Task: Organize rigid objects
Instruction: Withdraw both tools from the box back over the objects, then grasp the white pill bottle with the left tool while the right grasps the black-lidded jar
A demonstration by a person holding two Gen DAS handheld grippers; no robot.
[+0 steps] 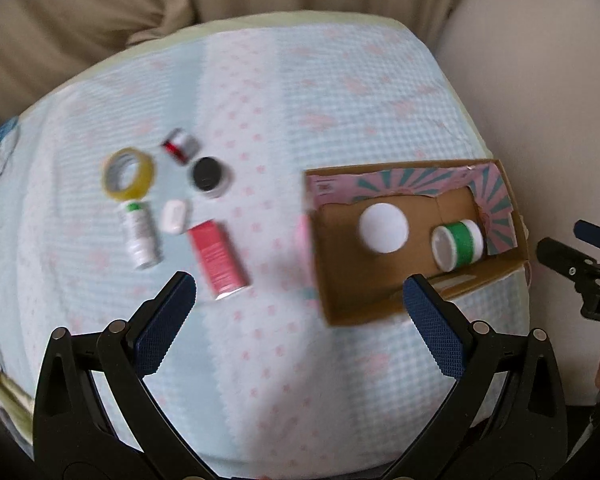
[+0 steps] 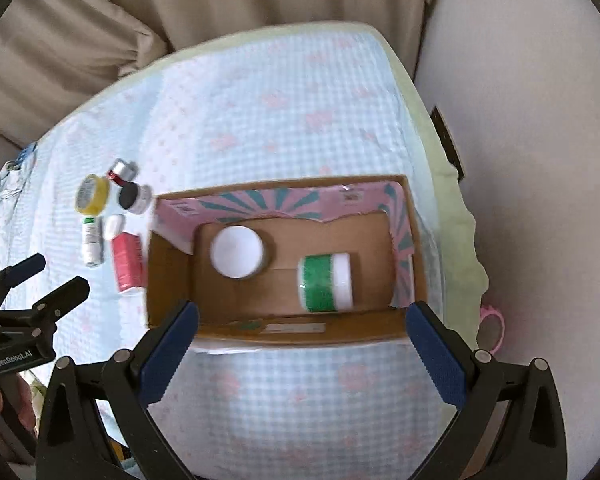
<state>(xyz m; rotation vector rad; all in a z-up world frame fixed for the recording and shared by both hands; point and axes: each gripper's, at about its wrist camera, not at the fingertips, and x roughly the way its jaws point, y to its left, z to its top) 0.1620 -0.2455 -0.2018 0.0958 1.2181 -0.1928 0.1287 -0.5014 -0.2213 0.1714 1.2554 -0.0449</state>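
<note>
An open cardboard box (image 1: 504, 256) (image 2: 168, 280) on the checked cloth holds a white-lidded jar (image 1: 383, 229) (image 2: 238, 252) and a green jar with a white lid (image 1: 458, 245) (image 2: 326, 282) lying on its side. Left of the box lie a red box (image 1: 218, 261) (image 2: 128, 262), a white bottle (image 1: 140, 236) (image 2: 91, 242), a small white case (image 1: 174, 216) (image 2: 113, 227), a yellow tape roll (image 1: 129, 174) (image 2: 91, 193), a black-lidded jar (image 1: 210, 176) (image 2: 134, 197) and a silver-red item (image 1: 181, 146) (image 2: 121, 171). My left gripper (image 1: 300, 284) (image 2: 54, 272) is open and empty above the cloth. My right gripper (image 2: 302, 316) (image 1: 568, 244) is open and empty before the box.
The cloth (image 1: 300, 360) (image 2: 300, 392) covers a rounded table with a pale green edge (image 2: 448, 184). Beige curtains (image 1: 100, 12) hang behind. A pink object (image 2: 494, 328) lies off the table's right edge.
</note>
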